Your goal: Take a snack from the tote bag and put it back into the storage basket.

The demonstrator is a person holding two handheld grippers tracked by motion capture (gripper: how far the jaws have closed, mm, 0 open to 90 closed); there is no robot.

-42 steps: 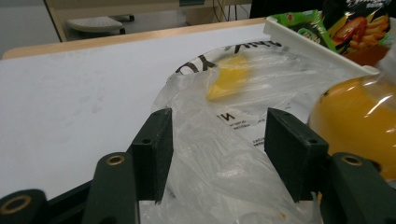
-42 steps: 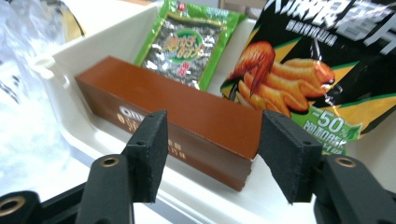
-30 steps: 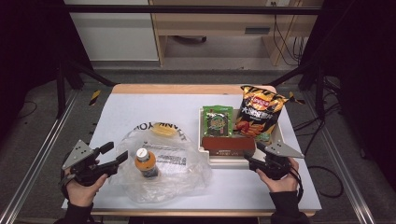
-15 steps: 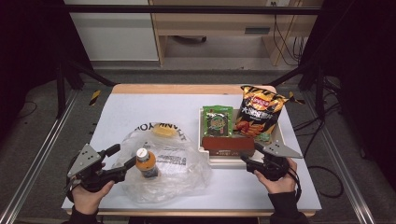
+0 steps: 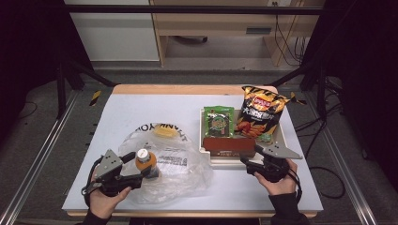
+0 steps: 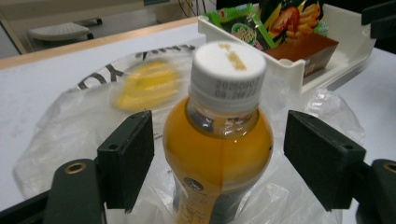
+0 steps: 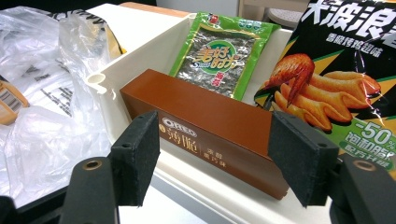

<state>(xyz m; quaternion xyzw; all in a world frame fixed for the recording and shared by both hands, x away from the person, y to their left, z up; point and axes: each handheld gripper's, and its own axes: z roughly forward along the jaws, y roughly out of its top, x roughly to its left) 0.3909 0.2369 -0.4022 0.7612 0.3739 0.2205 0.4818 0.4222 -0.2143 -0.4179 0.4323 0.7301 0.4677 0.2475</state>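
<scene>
Juice bottle (image 5: 146, 161) stands upright on the clear plastic bag (image 5: 180, 171) at the left of the white table (image 5: 126, 112), with the left gripper (image 5: 141, 169) brought in around it. Its jaws have just been opening and now stand wide; the left gripper view shows the bottle (image 6: 218, 135) between the pads with a gap on either side, so nothing is gripped. If the jaws close on the rounded shoulder, the bottle could tip or slide on the slick bag, or a fold of film could get pinched in with it.

Further right, the white tray (image 5: 281, 140) holds a green seaweed packet (image 5: 218, 121), a chip bag (image 5: 259, 112) and a brown biscuit box (image 5: 229, 146). The right gripper (image 5: 248, 165) waits just beside the tray's near edge, jaws apart and empty.

From above, the pads' clearance is hard to judge; the right gripper view shows the box (image 7: 210, 128) facing its open pads across the tray wall.
</scene>
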